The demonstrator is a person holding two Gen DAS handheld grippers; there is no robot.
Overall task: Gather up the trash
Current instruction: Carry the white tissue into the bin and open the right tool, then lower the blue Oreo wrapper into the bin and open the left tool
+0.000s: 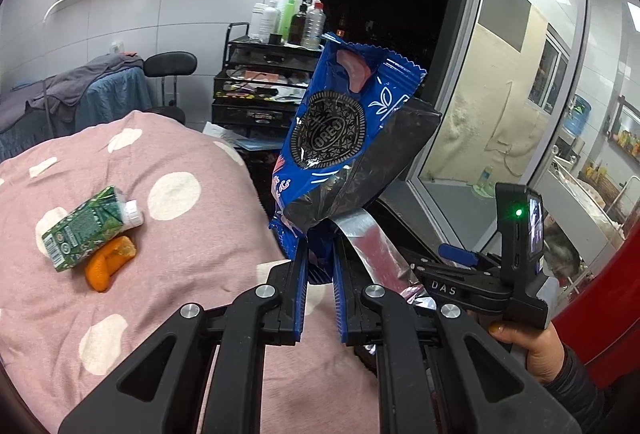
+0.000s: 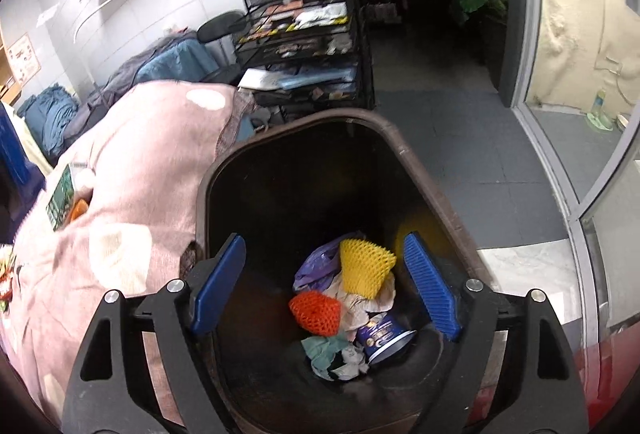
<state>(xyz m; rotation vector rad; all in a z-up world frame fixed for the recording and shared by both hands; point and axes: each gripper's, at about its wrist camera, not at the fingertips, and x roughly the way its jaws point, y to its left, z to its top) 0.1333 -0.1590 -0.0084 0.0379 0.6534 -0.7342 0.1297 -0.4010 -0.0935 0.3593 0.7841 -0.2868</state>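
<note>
So I'm at a bed with a pink white-dotted blanket (image 1: 192, 234), black mesh cart (image 1: 260, 90) behind it near a dark doorway. My left gripper (image 1: 320, 266) is clamped on a crinkled blue Oreo wrapper (image 1: 340, 130), held upright. My right gripper (image 2: 324, 286), jaws wide and empty, hangs over the dark brown bin (image 2: 436, 186).

Cookie wrapper (image 1: 340, 122): blue, black biscuit print, silver lining. Carton (image 1: 86, 226): green, white cap. Peel (image 1: 110, 262): orange. Blanket (image 1: 180, 234): pink, white dots. Bin (image 2: 424, 170): brown rim, dark inside. Foam nets: yellow (image 2: 366, 266), orange (image 2: 316, 312).
</note>
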